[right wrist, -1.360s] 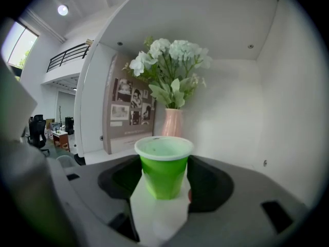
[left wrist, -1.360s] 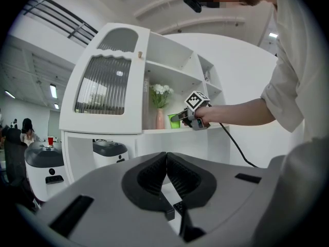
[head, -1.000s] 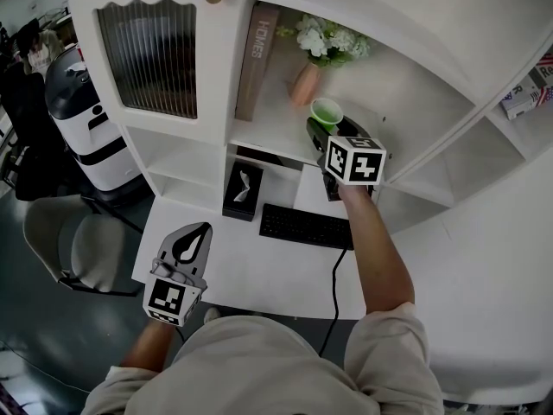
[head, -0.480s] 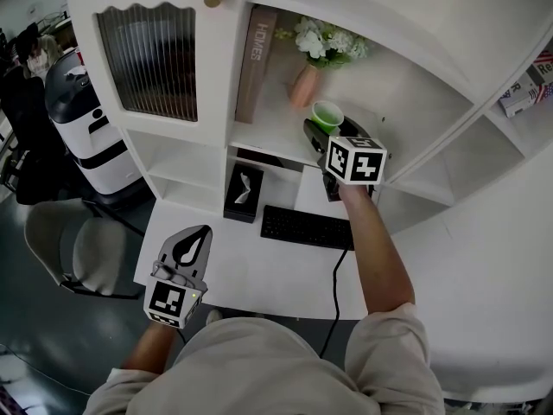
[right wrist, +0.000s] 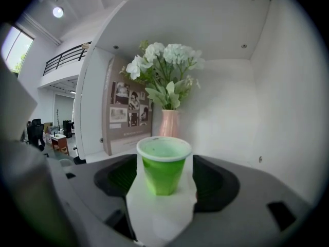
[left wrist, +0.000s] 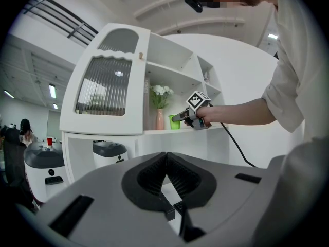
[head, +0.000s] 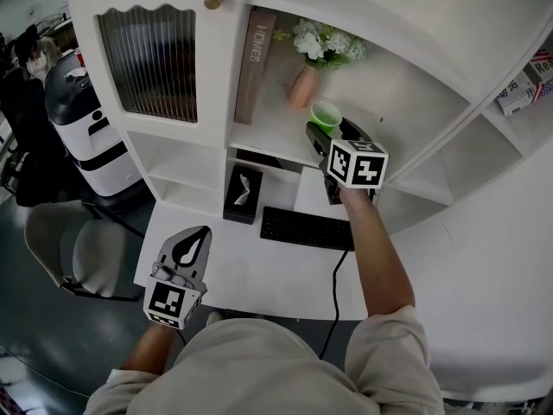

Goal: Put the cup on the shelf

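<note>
Since the cup [right wrist: 163, 166] stands upright on the shelf [head: 276, 132], just in front of the vase [head: 304, 85], placement appears complete. Right claw [head: 333, 132]: the jaws have just been opening and stand wide, one on either side of the cup, pads clear of it. Left claw [left wrist: 165, 176]: jaws together, empty, well apart from the vase, low over the surface [head: 251, 271]. Remaining, by judgement: draw the right claw straight back from the vase without tipping the cup.
</note>
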Demonstrator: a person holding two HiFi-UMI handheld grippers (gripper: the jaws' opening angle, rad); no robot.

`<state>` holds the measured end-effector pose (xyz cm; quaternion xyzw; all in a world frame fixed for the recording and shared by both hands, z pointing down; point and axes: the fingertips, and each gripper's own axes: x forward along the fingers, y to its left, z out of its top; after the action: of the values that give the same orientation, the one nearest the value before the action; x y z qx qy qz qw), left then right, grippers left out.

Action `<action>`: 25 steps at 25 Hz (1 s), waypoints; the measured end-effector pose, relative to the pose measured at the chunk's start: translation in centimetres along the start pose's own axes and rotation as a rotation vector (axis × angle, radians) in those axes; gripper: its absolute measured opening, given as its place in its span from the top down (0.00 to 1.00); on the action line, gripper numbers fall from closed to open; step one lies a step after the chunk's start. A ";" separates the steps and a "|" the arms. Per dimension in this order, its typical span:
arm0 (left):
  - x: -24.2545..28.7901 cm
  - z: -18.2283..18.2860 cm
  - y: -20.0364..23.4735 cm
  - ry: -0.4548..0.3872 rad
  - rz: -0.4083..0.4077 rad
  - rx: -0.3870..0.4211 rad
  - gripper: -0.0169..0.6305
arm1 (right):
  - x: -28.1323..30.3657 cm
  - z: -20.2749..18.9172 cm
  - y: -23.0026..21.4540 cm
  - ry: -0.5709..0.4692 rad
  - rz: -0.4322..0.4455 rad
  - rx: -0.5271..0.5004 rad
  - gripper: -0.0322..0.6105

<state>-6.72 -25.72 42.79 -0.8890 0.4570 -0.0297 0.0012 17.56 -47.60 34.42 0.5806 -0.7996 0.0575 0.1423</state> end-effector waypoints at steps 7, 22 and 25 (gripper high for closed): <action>0.2 0.0 -0.6 -0.009 -0.019 0.008 0.97 | -2.5 0.4 0.5 -0.030 0.008 0.001 0.41; 0.2 0.6 -2.9 -0.014 -0.073 0.022 0.97 | -12.3 1.2 3.7 -0.183 0.001 -0.073 0.66; 0.2 0.6 -3.3 -0.016 -0.081 0.028 0.97 | -14.1 0.7 4.3 -0.209 0.000 -0.076 0.70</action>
<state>-3.85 -23.98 42.25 -0.9068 0.4203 -0.0292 0.0162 17.46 -33.55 29.92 0.5775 -0.8118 -0.0336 0.0801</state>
